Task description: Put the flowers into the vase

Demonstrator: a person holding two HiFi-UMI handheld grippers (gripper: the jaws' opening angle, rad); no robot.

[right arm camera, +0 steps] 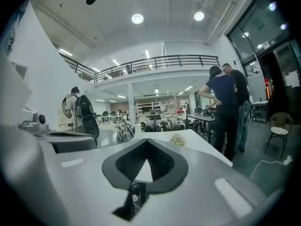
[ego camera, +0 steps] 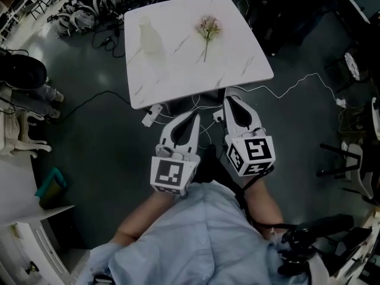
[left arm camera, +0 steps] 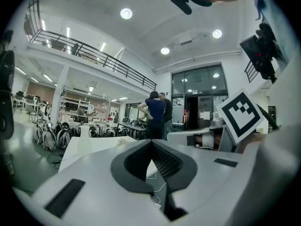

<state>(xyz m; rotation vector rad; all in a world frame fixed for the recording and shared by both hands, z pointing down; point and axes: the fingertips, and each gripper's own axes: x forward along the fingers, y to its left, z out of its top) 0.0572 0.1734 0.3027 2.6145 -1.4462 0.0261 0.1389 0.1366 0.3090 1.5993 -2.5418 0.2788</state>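
Observation:
On the white marble table [ego camera: 237, 58] a pale translucent vase [ego camera: 149, 37] stands at the left and a small bunch of pink flowers [ego camera: 208, 28] lies to its right, stem toward me. Both grippers hover over the floor just short of the table's near edge. My left gripper [ego camera: 195, 117] is shut and empty. My right gripper [ego camera: 233, 96] is shut too, with nothing in it. The left gripper view looks along the closed left gripper [left arm camera: 151, 142] at the vase [left arm camera: 84, 138] and flowers [left arm camera: 121, 141]. The right gripper view shows the flowers [right arm camera: 178, 139] beyond the closed right gripper [right arm camera: 146, 141].
Cables and a power strip [ego camera: 151, 116] lie on the dark floor under the table's near edge. Backpacks and chairs crowd the far side. A white cabinet [ego camera: 18, 218] stands at the left. Two people [right arm camera: 225, 112] stand beyond the table.

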